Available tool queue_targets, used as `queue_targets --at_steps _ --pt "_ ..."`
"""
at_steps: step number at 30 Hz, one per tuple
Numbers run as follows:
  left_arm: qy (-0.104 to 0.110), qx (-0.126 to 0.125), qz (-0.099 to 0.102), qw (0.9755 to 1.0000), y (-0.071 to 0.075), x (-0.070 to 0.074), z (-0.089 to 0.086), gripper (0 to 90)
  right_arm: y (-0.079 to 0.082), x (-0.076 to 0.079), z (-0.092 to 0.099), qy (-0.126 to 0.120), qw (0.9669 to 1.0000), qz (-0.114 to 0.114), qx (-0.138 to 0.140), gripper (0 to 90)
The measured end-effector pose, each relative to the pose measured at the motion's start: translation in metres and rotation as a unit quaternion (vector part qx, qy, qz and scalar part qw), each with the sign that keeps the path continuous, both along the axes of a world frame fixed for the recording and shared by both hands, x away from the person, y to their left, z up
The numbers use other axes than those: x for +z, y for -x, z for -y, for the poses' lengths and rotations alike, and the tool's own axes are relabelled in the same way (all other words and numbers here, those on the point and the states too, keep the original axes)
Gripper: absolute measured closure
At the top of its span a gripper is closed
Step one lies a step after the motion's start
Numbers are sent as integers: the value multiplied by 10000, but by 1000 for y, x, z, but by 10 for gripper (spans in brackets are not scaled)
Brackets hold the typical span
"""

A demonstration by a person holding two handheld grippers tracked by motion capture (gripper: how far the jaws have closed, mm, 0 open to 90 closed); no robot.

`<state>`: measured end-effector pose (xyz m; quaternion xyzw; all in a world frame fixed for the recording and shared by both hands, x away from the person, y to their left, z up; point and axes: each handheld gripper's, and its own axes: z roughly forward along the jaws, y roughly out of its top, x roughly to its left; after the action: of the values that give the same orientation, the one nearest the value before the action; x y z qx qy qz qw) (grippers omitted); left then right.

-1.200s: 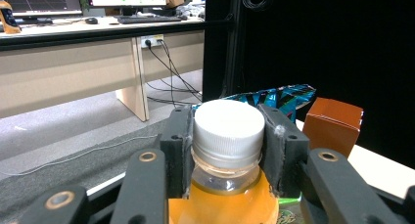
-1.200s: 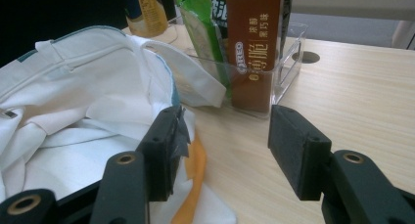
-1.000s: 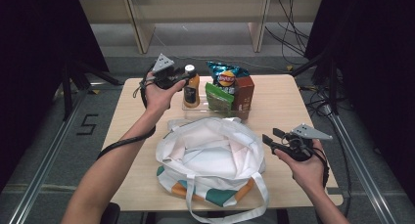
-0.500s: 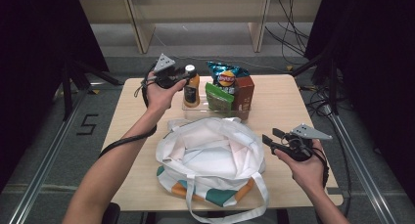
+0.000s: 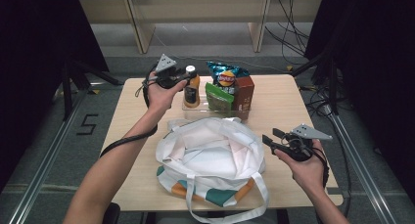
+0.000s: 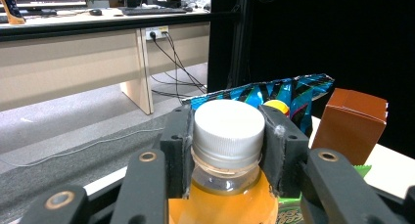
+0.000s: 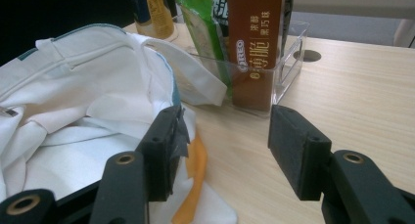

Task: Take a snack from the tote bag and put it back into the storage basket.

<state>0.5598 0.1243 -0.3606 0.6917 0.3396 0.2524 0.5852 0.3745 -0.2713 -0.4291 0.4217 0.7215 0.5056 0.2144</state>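
An orange juice bottle (image 5: 192, 91) with a white cap (image 6: 229, 128) stands at the left end of a clear bin (image 5: 244, 113) at the table's far side. My left gripper (image 5: 185, 77) is shut on the bottle's cap, one pad pressed on each side. A white tote bag (image 5: 210, 150) with orange and teal patches lies open at the table's middle. Beside the bag's right edge my right gripper (image 5: 270, 137) hovers open, with nothing between its pads (image 7: 164, 145).
The clear bin (image 7: 288, 62) also holds a blue chip bag (image 5: 225, 76), a green packet (image 5: 218, 98) and a brown carton (image 5: 243, 92). Bare tabletop (image 5: 293, 101) lies right of the bin. Cables and desk legs stand beyond the table.
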Motion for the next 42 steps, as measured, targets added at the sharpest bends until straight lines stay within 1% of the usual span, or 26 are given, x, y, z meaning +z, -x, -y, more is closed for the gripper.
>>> queue_targets --at_steps 20,22,23,28,29,30,31,32,33,34,35,38,40,42 --pt "-33 37 -84 10000 -3 -9 0 586 0 0 0 -12 10000 1 -2 477" --pt "-34 41 -84 10000 -3 -10 0 586 0 0 0 16 10000 2 -20 477" --pt "-30 41 -91 9999 -3 -10 0 586 0 -1 0 17 10000 35 -27 477" --pt "-52 37 -126 9999 -3 -13 0 586 0 -1 -1 -1 10000 24 -22 477" --pt "-64 37 -116 9999 -3 -13 0 586 -1 -1 -1 11 10000 49 -22 477" --pt "-59 41 -130 9999 -4 -14 1 586 -1 -2 -1 -80 10000 24 37 477" --pt "-61 40 -135 9999 -4 -15 1 586 -1 -2 -2 -95 10000 11 29 477" --pt "-67 36 -146 9999 -4 -16 1 586 -1 -2 -2 -87 10000 33 32 477" --pt "-58 41 -153 9999 -4 -16 1 586 0 -1 -2 -91 10000 -11 6 477" --pt "-68 40 -148 9999 -5 -17 1 586 -1 -2 -2 -79 10000 41 6 477" --pt "-61 55 -172 9998 -5 -18 1 586 -1 -2 -1 -67 10000 43 23 477" --pt "-74 66 -191 9998 -5 -19 0 586 -1 -2 -1 -82 10000 -26 45 477" --pt "-87 67 -194 9998 -5 -20 0 586 -1 -2 -2 -79 10000 31 37 478" --pt "-79 67 -215 9997 -5 -21 0 586 -1 -2 -2 -104 9999 -5 54 478"
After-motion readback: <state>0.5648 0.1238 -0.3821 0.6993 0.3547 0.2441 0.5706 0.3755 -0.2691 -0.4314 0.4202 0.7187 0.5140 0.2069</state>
